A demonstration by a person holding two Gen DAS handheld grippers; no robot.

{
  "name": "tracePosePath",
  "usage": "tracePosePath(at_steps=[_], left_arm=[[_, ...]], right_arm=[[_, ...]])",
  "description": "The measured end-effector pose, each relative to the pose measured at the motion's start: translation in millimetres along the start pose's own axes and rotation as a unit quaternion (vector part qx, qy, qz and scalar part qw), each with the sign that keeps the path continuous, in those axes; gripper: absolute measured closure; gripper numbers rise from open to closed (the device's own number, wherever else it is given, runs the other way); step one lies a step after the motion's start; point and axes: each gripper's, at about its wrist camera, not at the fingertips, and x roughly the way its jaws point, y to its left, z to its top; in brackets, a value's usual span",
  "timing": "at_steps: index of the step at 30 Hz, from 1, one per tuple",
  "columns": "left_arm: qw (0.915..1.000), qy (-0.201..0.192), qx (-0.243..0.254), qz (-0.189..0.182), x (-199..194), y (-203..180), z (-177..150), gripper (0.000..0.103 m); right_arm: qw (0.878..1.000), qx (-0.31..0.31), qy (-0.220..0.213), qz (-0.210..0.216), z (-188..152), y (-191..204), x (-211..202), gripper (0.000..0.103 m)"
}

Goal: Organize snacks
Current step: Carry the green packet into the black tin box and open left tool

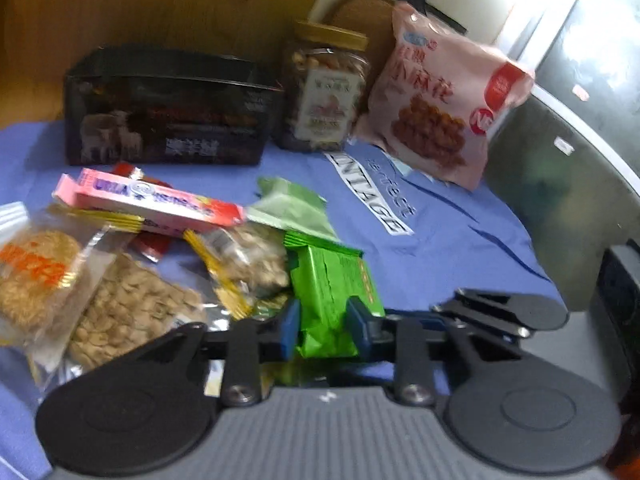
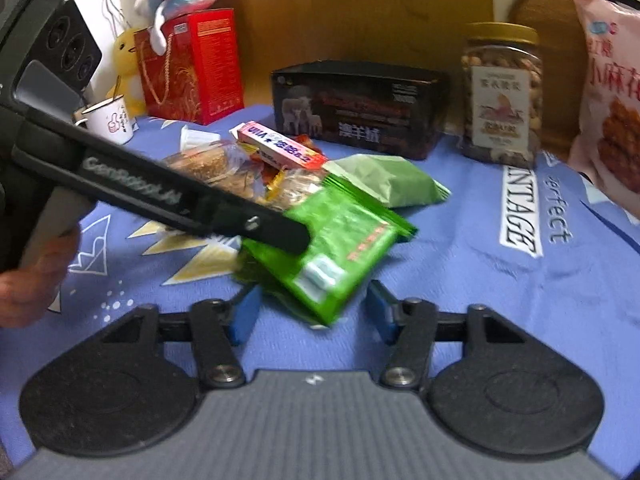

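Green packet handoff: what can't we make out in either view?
- Green packet print: blurred in both views.
- Its near end, left wrist view: hidden between the left gripper jaws.
- Pink bag, right wrist view: cut off by the right edge.
- Black box text: motion blur.

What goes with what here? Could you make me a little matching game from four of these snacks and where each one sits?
Things:
1. bright green packet
2. nut jar
3. pink box
4. pink bag

Places:
A. lying on top of the snack pile
B. leaning at the far right
C. pinched in the left gripper
D. standing between the black box and the pink bag

Pairs: 1-C, 2-D, 3-A, 4-B
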Motion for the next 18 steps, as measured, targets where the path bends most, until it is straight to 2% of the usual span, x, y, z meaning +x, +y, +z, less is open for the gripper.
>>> tracePosePath(at_steps=[2,7,11,18], left_arm=[[0.9999,-0.005,-0.014,-0.002,-8,-1,-2,0.077],[0.9985,-0.055,-0.005,-0.006,-50,-10,11,0.077],[0.9949,-0.1,-0.005,0.005,-69,-2,49,0.077],[0.9882,-0.14,-0.027,0.055,-55,49,145,0.077]], right_arm=[[1.0,0.008,-0.006,0.001,3,0,-6,0.057],[0.998,-0.005,-0.055,0.001,21,15,-28,0.058],[0.996,0.0,-0.092,0.005,67,13,-20,0.058],[0.994,0.023,-0.109,0.013,159,-16,51,0.058]])
